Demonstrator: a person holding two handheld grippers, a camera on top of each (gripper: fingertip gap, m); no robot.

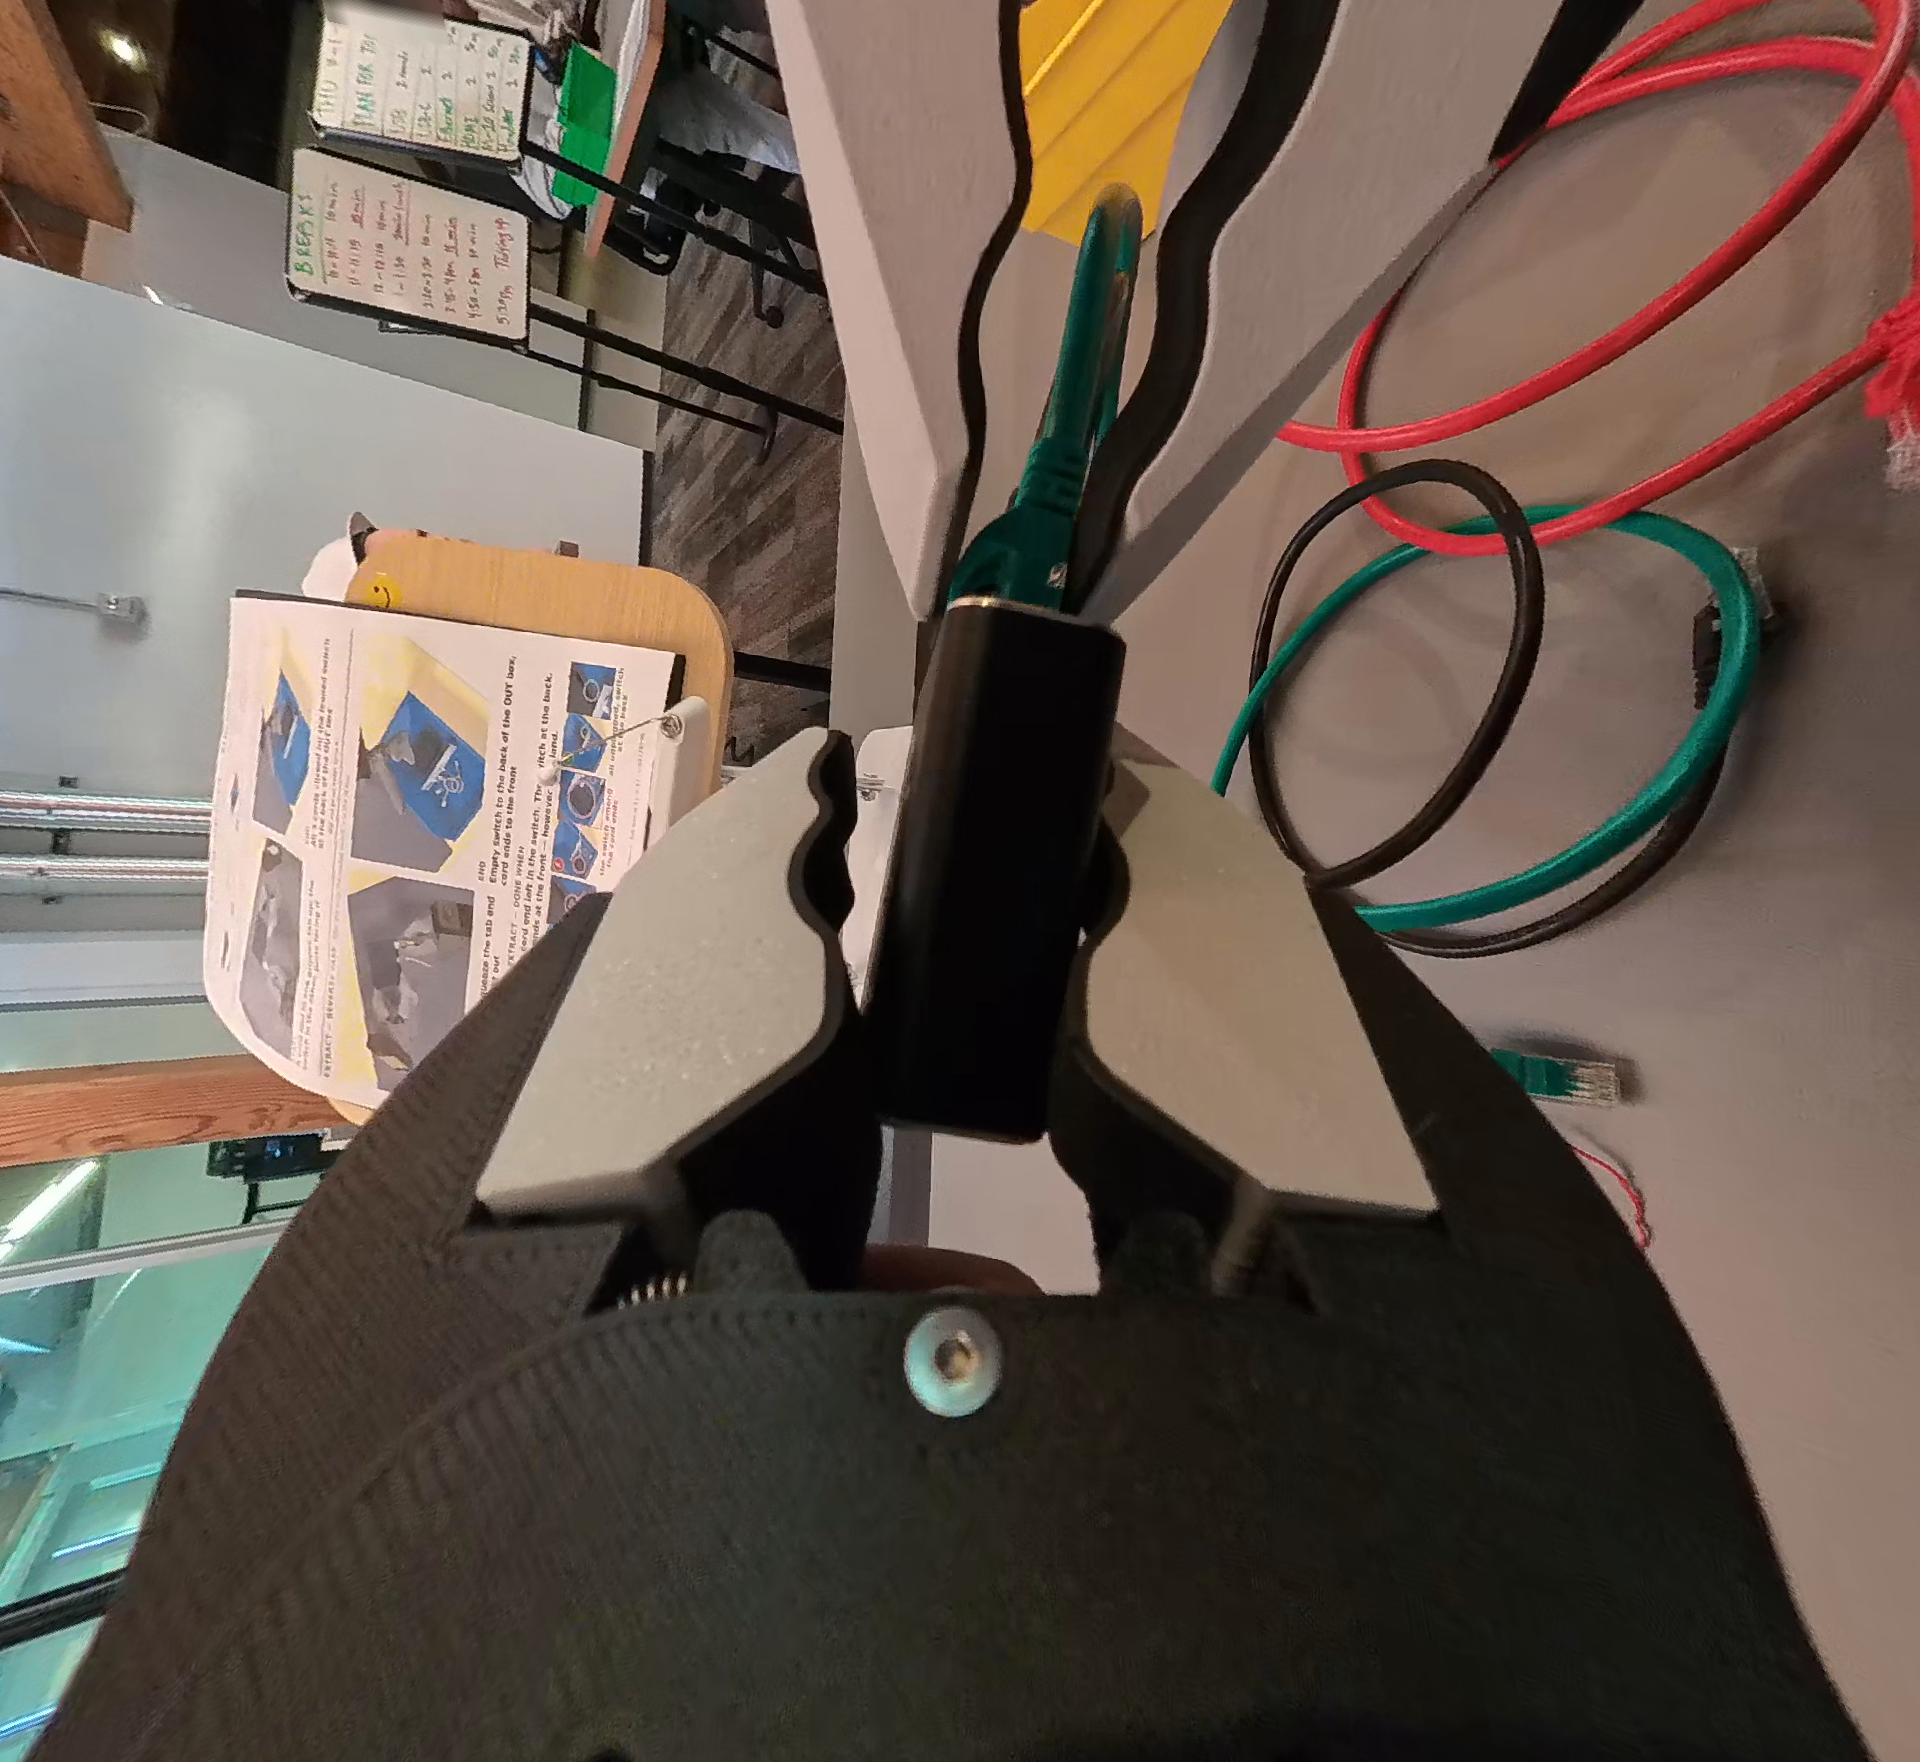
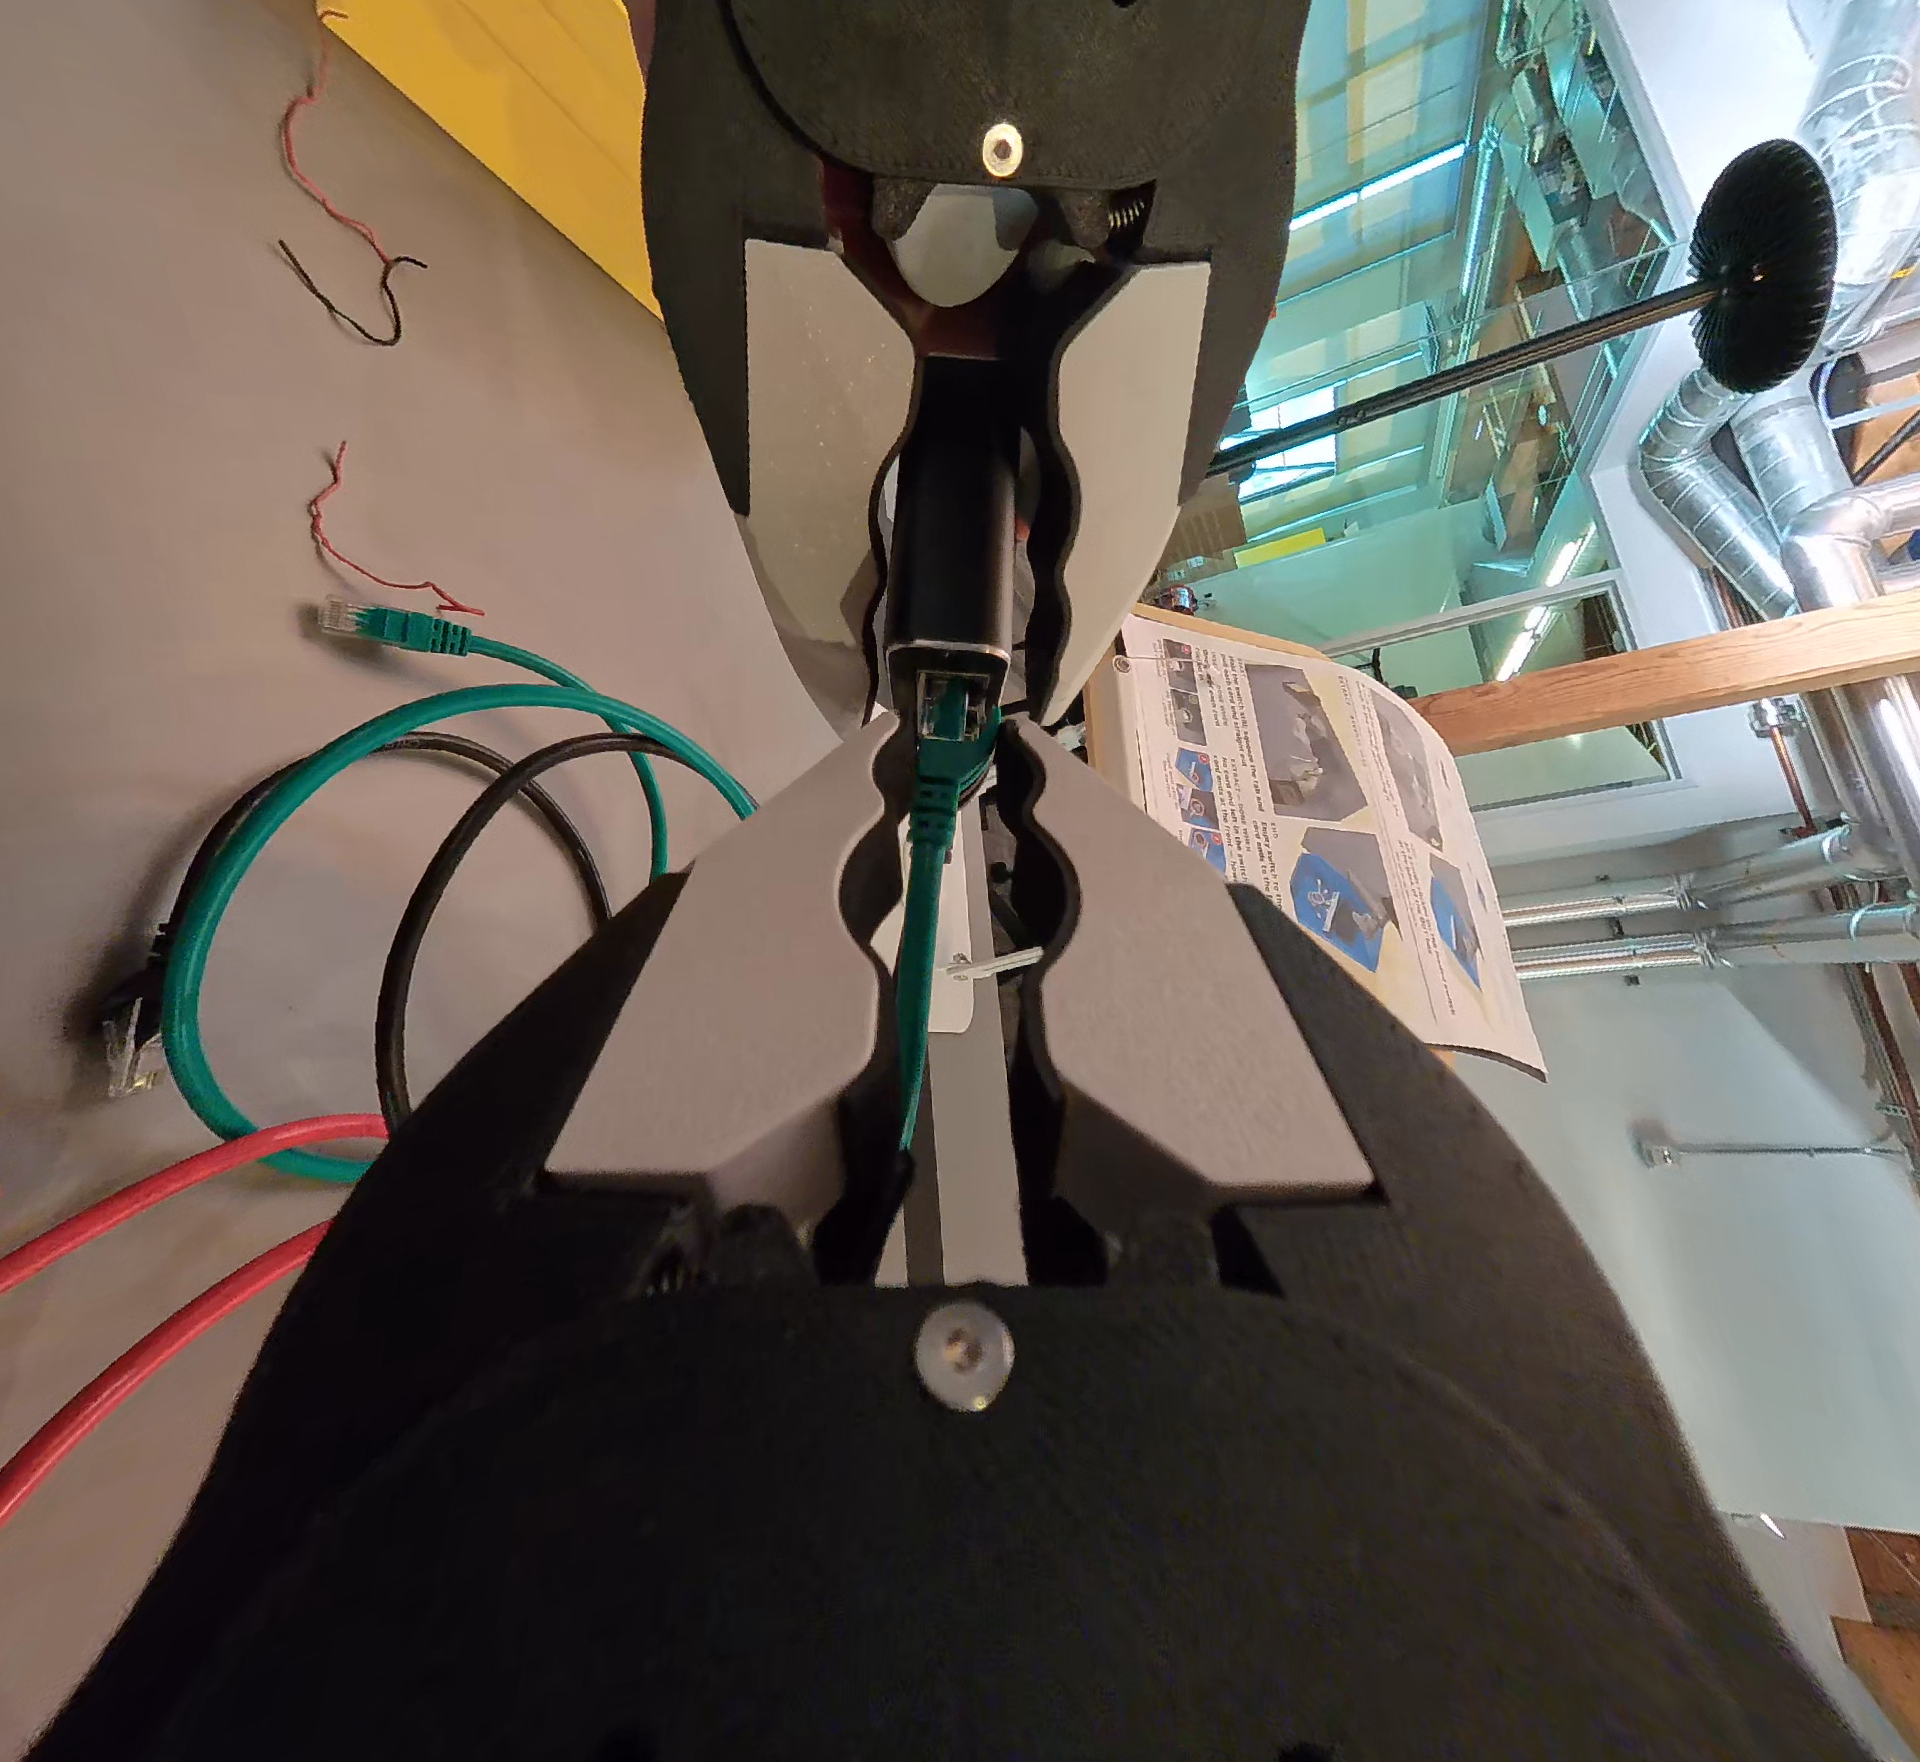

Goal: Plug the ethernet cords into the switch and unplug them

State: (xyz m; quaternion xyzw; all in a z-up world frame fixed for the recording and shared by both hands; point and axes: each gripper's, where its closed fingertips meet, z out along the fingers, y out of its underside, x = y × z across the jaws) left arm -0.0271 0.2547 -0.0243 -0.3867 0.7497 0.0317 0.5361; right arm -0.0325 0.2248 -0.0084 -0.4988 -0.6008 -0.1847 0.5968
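Note:
My left gripper (image 1: 982, 777) is shut on the small black switch (image 1: 997, 881) and holds it above the grey table (image 1: 1714, 881). A green ethernet cord's plug (image 1: 1039, 528) sits in the port at the switch's far end. My right gripper (image 2: 951, 736) faces the left one and is shut on that green cord (image 2: 920, 933) just behind the plug (image 2: 945, 704). In the right wrist view, the switch (image 2: 951, 549) shows end-on in the left gripper (image 2: 956, 652). The cord's other plug (image 2: 384, 621) lies loose on the table.
A coiled black cord (image 2: 468, 829) and a red cord (image 2: 156, 1193) lie on the table (image 2: 156, 465) beside the green loop. A yellow bin (image 2: 468, 29) stands at the table's far side, with loose twist ties (image 2: 343, 299) near it. A printed sheet (image 2: 1330, 829) stands on a clipboard beyond the table edge. Less than 4 cm separates the two grippers' tips.

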